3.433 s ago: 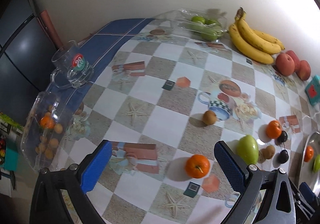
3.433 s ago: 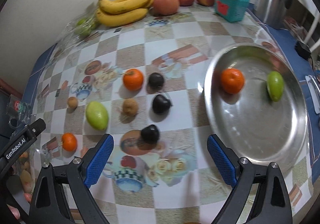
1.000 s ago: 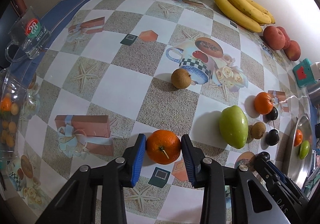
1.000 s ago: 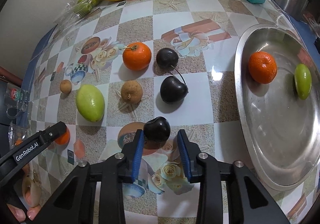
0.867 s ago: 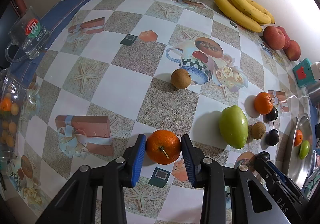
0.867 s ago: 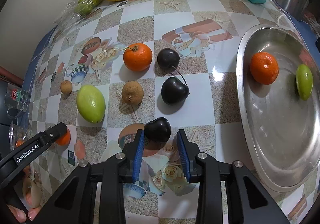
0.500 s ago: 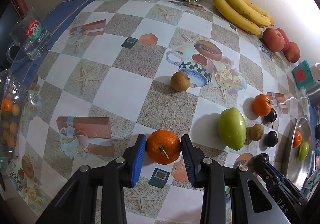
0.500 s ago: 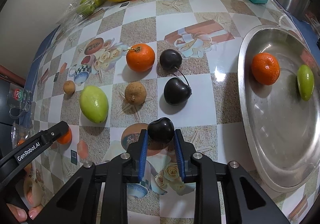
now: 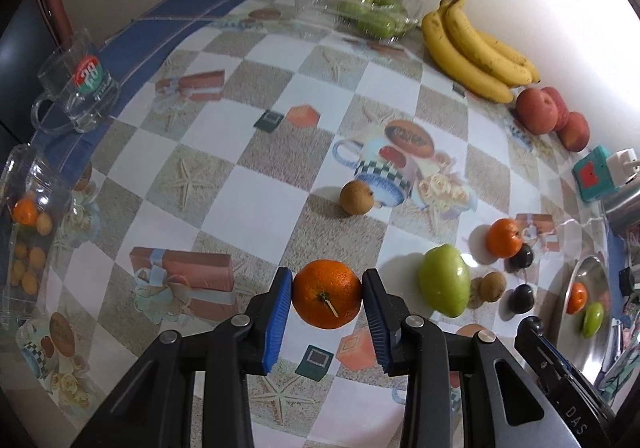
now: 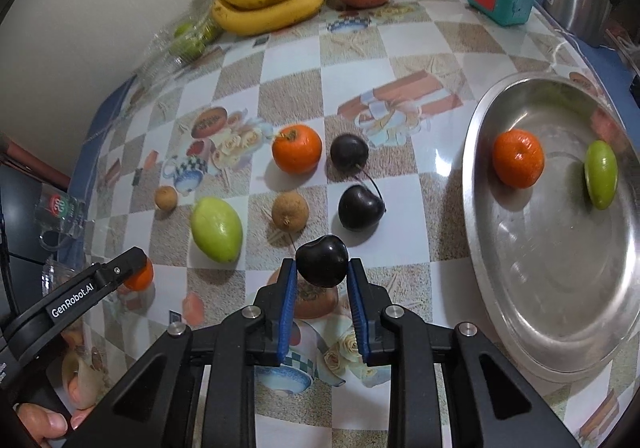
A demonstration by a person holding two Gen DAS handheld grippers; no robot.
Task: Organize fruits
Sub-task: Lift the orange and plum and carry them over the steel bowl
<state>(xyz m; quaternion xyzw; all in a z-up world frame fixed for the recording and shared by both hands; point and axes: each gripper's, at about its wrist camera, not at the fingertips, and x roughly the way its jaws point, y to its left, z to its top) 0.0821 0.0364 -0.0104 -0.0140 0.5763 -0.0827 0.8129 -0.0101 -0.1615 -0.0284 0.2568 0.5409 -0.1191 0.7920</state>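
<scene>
Two grips on: left gripper (image 9: 327, 298) clamped across orange (image 9: 327, 294), lower centre of frame; right gripper (image 10: 322, 274) pinching dark cherry (image 10: 322, 261), centre, left of steel tray (image 10: 504, 312). Orange firm, light; hold at widest girth. Cherry soft, glossy, likely slippery; squeeze gently.

L gripper (image 9: 326, 298) | jaws clamp orange (image 9: 327, 294) | green mango (image 9: 444, 286) just R

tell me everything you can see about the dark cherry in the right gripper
The dark cherry is near-black, glossy and round, with a dimple on top and a thin stem trailing left. It sits clamped between the blue pads of the right gripper, apparently lifted off the patterned tablecloth, left of the steel plate.
</scene>
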